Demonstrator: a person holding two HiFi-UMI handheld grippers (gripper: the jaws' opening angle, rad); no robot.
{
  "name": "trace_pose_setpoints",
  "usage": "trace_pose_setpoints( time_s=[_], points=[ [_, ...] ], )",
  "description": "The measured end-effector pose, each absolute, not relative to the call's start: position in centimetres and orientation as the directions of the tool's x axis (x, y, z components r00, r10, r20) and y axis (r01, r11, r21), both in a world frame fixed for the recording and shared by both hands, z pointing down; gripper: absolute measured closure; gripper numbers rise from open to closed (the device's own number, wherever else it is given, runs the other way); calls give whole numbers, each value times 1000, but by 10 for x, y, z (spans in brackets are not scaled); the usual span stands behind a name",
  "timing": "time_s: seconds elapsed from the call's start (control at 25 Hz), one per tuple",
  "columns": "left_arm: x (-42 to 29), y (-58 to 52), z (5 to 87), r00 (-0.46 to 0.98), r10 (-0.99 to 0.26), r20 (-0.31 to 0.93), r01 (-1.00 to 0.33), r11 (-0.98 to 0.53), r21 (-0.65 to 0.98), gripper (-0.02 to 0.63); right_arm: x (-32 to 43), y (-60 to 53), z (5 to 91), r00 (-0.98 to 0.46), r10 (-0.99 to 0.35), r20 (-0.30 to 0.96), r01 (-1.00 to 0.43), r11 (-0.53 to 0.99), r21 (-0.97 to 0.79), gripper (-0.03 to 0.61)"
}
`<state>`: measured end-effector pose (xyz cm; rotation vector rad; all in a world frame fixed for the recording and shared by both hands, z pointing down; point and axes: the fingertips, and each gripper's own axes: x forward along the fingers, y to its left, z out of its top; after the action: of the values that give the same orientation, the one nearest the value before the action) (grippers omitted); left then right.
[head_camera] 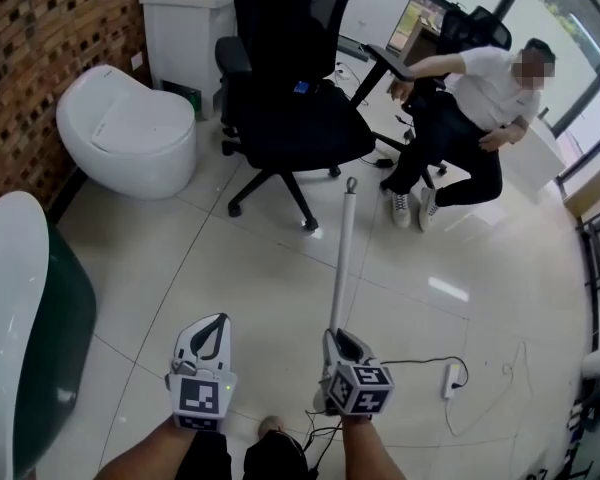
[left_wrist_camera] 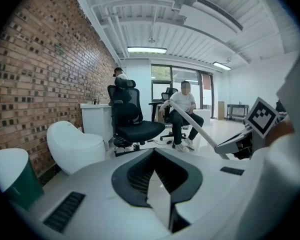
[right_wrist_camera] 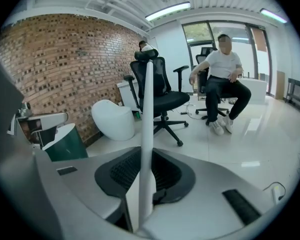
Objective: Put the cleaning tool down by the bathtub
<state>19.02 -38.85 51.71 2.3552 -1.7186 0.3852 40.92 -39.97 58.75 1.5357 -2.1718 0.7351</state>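
Note:
The cleaning tool's long white pole point(head_camera: 342, 258) rises from my right gripper point(head_camera: 336, 336) toward the office chair, with a small ring at its far end. In the right gripper view the pole point(right_wrist_camera: 146, 114) runs straight up between the jaws of the right gripper point(right_wrist_camera: 144, 186), which is shut on it. The tool's head is hidden. The bathtub point(head_camera: 10, 298), white-rimmed with dark green sides, is at the far left, beside my left gripper point(head_camera: 218, 322). The left gripper point(left_wrist_camera: 159, 186) holds nothing, and its jaw tips meet. The left gripper view shows the pole point(left_wrist_camera: 195, 126) slanting across at the right.
A white toilet point(head_camera: 130, 133) stands by the brick wall point(head_camera: 40, 38). A black office chair point(head_camera: 285, 98) is ahead on the tiled floor, and a seated person point(head_camera: 460, 118) is behind it on the right. A power strip with cables point(head_camera: 448, 378) lies at my right.

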Motion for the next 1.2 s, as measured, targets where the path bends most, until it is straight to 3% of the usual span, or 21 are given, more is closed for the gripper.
trace_pose_setpoints(
  time_s=[0.24, 0.6, 0.88, 1.2],
  points=[
    [158, -352, 413, 238, -924, 300, -967, -255, -16, 609, 381, -375, 464, -383, -757, 530, -924, 324, -204, 486],
    [67, -298, 301, 132, -960, 245, -987, -151, -60, 609, 277, -355, 317, -525, -724, 447, -822, 568, -45, 486],
    [-36, -239, 264, 17, -969, 248, -997, -37, -73, 609, 149, -323, 260, -663, -640, 389, -674, 736, 63, 486],
    [-124, -155, 228, -207, -944, 256, -978, 191, -85, 609, 34, -272, 227, -822, -452, 346, -449, 889, 93, 486]
  ],
)
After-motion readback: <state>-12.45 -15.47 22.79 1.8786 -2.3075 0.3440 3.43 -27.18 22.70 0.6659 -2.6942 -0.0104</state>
